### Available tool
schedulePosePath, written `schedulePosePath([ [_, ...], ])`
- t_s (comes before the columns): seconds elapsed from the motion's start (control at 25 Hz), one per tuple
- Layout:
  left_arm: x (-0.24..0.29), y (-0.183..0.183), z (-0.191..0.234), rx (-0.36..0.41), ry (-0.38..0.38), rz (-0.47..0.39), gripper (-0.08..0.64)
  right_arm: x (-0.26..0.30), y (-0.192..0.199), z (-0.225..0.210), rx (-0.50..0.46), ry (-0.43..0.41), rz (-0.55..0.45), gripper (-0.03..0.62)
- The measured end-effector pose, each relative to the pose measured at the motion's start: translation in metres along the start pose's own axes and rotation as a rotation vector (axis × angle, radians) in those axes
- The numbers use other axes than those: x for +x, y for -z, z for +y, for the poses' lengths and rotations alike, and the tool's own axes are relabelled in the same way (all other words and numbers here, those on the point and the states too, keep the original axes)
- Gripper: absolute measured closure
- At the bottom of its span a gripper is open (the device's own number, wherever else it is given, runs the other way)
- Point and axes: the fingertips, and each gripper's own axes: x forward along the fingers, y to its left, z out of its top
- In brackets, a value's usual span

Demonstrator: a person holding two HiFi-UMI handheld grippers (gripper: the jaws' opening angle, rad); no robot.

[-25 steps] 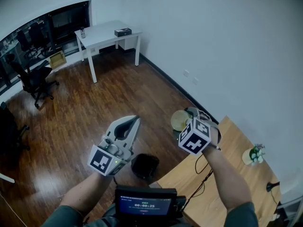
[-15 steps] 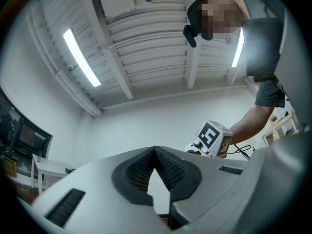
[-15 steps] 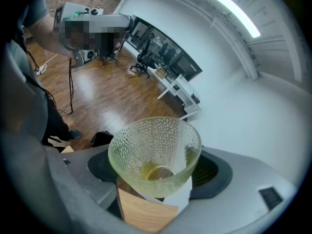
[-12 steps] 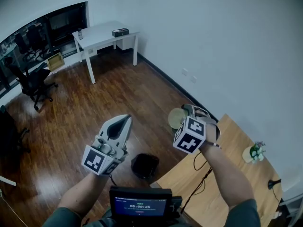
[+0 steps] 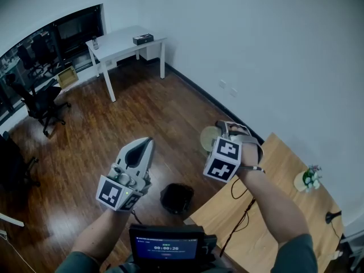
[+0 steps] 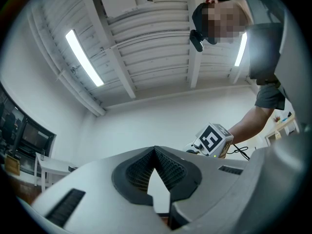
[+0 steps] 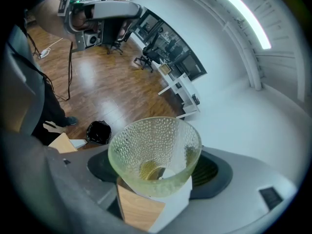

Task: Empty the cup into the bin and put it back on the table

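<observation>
The right gripper [image 7: 155,179] clasps the dimpled green cup [image 7: 156,147], out past the table [image 5: 278,209] edge, not yet over the black bin [image 5: 177,198]; probably best to bring it squarely above the bin before tipping, grip firm. Right forearm reaches forward, gripper angled down; the left gripper [image 5: 145,145], clenched and empty, points upward.

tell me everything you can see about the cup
The cup is a pale yellow-green, translucent tumbler with a dimpled wall, flaring to a wide round rim. It is tipped, mouth facing the right gripper view's camera, held in the air between the right gripper's jaws; nothing else touches it. Whether anything is inside is unclear.
</observation>
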Motion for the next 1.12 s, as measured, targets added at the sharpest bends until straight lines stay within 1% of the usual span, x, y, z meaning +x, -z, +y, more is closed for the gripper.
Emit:
schedulePosePath([
  [0.32, -0.003, 0.003, -0.001, -0.015, -0.015, 0.009, 0.569, 0.004, 0.002, -0.004, -0.062, 0.015, 0.027, 0.192],
  [0.6, -0.005, 0.004, 0.001, -0.004, -0.029, 0.011, 0.569, 0.014, 0.0, -0.01, -0.112, 0.028, 0.063, 0.192],
  [0.84, -0.003, 0.0, 0.012, 0.001, -0.043, 0.002, 0.569, 0.021, -0.007, -0.013, -0.15, 0.034, 0.082, 0.192],
  [0.96, -0.004, 0.004, 0.016, 0.008, -0.051, 0.011, 0.569, 0.024, -0.007, -0.015, -0.173, 0.04, 0.092, 0.192],
  [1.12, -0.003, 0.003, 0.017, 0.002, -0.052, 0.002, 0.569, 0.025, -0.009, -0.018, -0.2, 0.052, 0.103, 0.192],
])
